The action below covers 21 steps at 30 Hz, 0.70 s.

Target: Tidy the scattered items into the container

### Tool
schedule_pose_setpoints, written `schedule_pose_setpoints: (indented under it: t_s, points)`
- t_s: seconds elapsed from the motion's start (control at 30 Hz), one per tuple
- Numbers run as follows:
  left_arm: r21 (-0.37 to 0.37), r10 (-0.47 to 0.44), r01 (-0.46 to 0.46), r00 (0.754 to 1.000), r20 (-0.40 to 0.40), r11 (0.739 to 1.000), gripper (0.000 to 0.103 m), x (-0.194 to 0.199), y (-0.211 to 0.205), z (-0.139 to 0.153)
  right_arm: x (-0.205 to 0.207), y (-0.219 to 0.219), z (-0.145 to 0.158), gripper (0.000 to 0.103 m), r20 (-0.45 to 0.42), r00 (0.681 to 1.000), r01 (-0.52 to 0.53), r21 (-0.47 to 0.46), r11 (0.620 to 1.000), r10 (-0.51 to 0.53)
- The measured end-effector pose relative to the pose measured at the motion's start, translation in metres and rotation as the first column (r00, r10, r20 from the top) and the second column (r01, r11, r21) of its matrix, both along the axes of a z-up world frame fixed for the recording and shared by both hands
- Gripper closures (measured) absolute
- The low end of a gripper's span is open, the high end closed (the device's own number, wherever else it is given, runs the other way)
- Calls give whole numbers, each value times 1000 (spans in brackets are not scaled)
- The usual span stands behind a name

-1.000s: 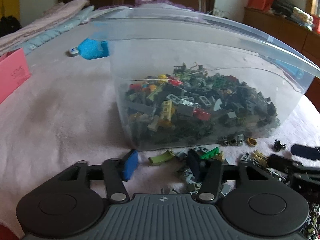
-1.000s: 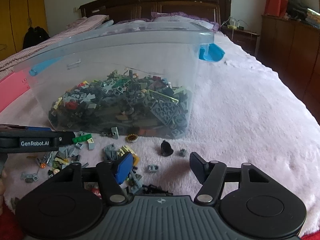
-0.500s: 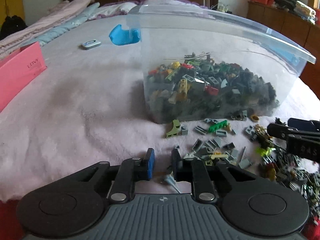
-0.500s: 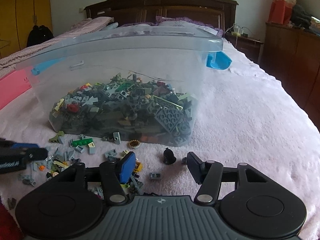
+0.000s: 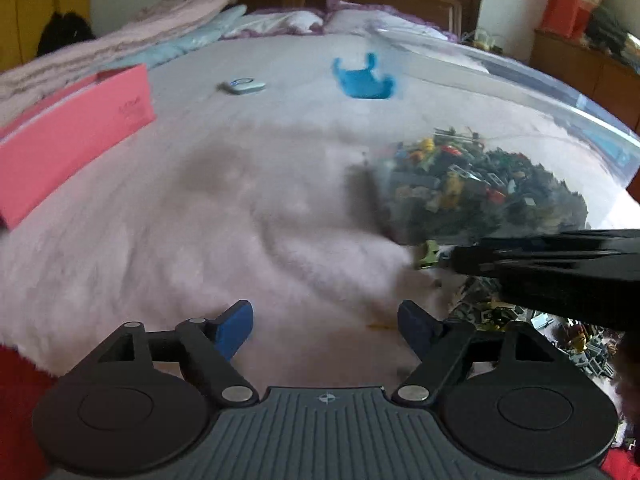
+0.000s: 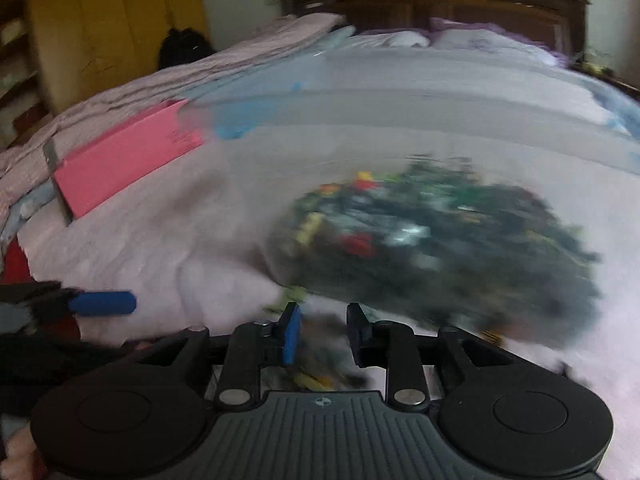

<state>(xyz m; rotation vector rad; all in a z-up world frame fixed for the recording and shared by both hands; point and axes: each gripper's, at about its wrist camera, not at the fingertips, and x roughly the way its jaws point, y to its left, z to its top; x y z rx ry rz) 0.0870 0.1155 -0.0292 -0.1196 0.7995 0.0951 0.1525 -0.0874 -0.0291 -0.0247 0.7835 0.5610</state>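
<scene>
A clear plastic container (image 5: 532, 96) holding a heap of small bricks (image 5: 480, 188) stands on the pink blanket at the right. Loose bricks (image 5: 500, 316) lie scattered in front of it, with a green piece (image 5: 430, 254) near its corner. My left gripper (image 5: 326, 324) is open wide and still opening over bare blanket, with nothing between its pads. The right gripper's black body (image 5: 560, 264) crosses above the loose pile. In the blurred right wrist view, my right gripper (image 6: 324, 336) is closing over loose pieces (image 6: 316, 378), a narrow gap still showing. The container (image 6: 440, 232) is just behind.
A pink box (image 5: 72, 140) lies at the left, a blue clip (image 5: 362, 82) and a small silver device (image 5: 242, 86) further back. Folded bedding and a dark headboard are beyond. The left gripper's blue pad (image 6: 104, 303) shows at the left of the right wrist view.
My left gripper moved left off the brick pile onto bare blanket and went from nearly shut to wide open. The right gripper swept left over the loose bricks and narrowed its jaws.
</scene>
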Motion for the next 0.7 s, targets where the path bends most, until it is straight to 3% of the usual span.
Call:
schedule_pose_setpoints:
  t_s: [0.1, 0.17, 0.27, 0.33, 0.5, 0.63, 0.7]
  points:
    - [-7, 1, -1, 1000, 18, 1000, 11, -5, 10, 2, 7, 19, -8, 71, -12, 999, -47, -7, 999, 47]
    - [-21, -20, 21, 999, 48, 1000, 0, -12, 17, 3, 3, 22, -7, 71, -14, 996, -86, 17, 996, 86]
    - [-8, -37, 38, 997, 70, 999, 0, -21, 20, 3, -4, 11, -2, 72, -57, 984, -160, 128, 979, 168]
    - [13, -31, 30, 998, 55, 999, 0, -21, 20, 2, -13, 2, 2, 70, -57, 984, -160, 148, 976, 170]
    - [-9, -43, 44, 997, 65, 999, 0, -11, 11, 4, -32, -20, 11, 68, -32, 991, -126, 102, 987, 130]
    - [68, -18, 13, 996, 84, 998, 0, 1, -3, 14, -35, -28, 15, 66, 12, 995, -104, 71, 992, 103]
    - [85, 19, -26, 997, 81, 996, 0, -2, 1, 17, -27, -17, 13, 74, 12, 992, -126, 69, 990, 126]
